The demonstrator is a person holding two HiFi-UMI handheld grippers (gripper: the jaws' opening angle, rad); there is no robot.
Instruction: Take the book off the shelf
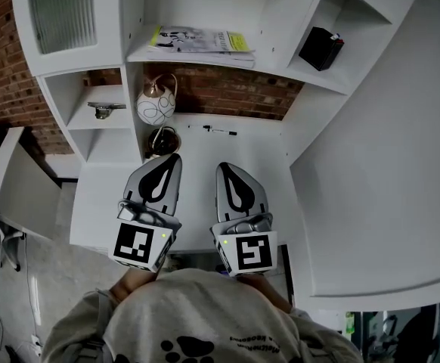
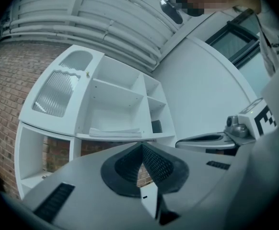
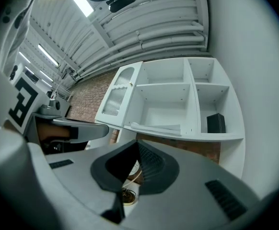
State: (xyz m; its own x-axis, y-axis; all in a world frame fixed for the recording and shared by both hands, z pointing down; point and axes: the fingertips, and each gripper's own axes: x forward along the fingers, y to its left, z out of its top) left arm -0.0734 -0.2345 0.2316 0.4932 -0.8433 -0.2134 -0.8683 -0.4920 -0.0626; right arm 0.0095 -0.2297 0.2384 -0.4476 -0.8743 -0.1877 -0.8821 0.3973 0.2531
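Judging from how things lie, the main hazard is the book point(image 1: 201, 42) itself: it rests flat on the board of the wide middle compartment of the white shelf point(image 1: 284, 21), near the front edge, thin and seemingly soft-covered. A tool brought in level could shove it back towards the rear wall instead of catching it, and a pinch on one corner alone may let the pages sag or slide out. Second hazard: the round patterned jug point(image 1: 156, 103) sits in the recess just below that board, and a low approach could knock it. The black box point(image 1: 322, 48) in the right-hand compartment stands apart behind a divider and looks safe. Left tool point(image 1: 168, 163): jaws fully together, nothing between the pads, touching nothing. Right tool point(image 1: 229, 174): the same, closed and empty. Both hang side by side above the tabletop point(image 1: 261, 161), well short of the shelf and aimed towards it. Either would have to open before it meets the book; arriving closed would cause the shove described
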